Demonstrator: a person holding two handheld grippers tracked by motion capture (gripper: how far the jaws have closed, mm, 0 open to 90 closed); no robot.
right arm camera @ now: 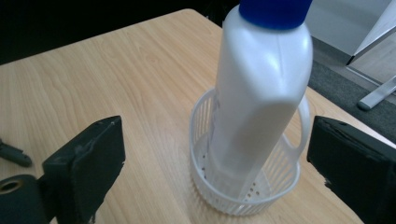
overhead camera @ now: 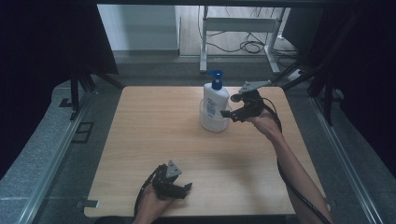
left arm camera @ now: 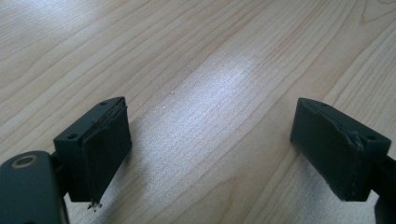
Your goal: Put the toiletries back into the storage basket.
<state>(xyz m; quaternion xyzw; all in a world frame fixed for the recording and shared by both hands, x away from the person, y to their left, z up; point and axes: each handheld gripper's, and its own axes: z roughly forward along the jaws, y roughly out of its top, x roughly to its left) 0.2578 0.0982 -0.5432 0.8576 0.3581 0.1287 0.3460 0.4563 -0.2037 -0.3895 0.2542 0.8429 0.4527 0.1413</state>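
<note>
Two grippers working | right gripper (overhead camera: 229, 105) hovering just beside white pump bottle (overhead camera: 215, 100), jaws spread wide, gripping nothing | bottle standing upright inside white slotted basket (overhead camera: 214, 122) on wooden table (overhead camera: 154, 135) | left gripper (overhead camera: 183, 190) resting near table's front edge, jaws spread, pinching nothing

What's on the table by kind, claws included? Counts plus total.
Pump bottle, white with blue pump: 1
White slotted basket, bottle standing in it: 1
Hand-held claws: 2, left claw and right claw, both open and holding nothing
Total: 4
</note>
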